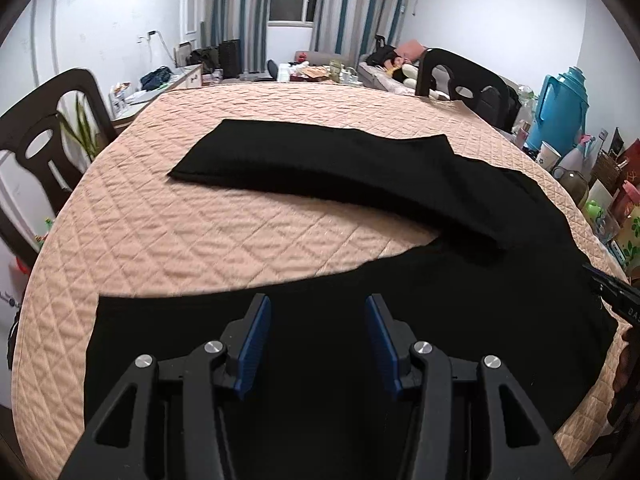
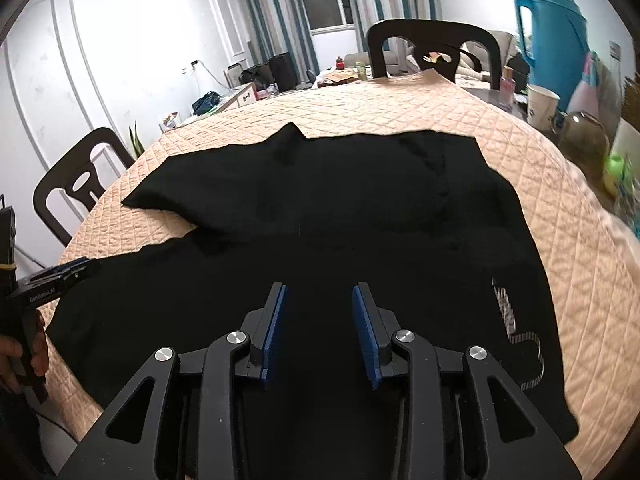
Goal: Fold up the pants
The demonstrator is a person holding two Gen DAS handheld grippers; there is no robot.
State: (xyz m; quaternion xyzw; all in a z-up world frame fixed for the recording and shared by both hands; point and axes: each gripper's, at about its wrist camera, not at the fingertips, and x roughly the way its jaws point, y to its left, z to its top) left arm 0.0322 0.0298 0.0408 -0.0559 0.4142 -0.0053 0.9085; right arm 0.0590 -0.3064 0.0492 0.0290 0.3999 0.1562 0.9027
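The worktop [image 1: 168, 232], covered with a quilted peach cloth, is carrying the black pants [image 1: 360, 184], which are lying spread across most of it. One leg is lying across the far side of the cloth and the other leg is running along the near edge, so the two legs are making an open V shape that meets at the waist part on the right. In the right wrist view a pale printed logo [image 2: 516, 328] is showing on the fabric near the right edge. As I judge it, the folding is only at its beginning: the pants are laid out quite flat, but the legs are not yet brought together and no cross fold is made, so nearly all the folding is remaining.

Both grippers are pointing downward at a slant over the near part of the garment. The left gripper [image 1: 318, 344] is hanging above the near leg, its jaws spread with nothing between the blue pads [image 1: 254, 344]. The right gripper [image 2: 320, 332] is hanging above the waist area, its jaws also spread and empty. In the right wrist view, a hand [image 2: 18, 356] is holding the handle of the left gripper at the left edge of the worktop.
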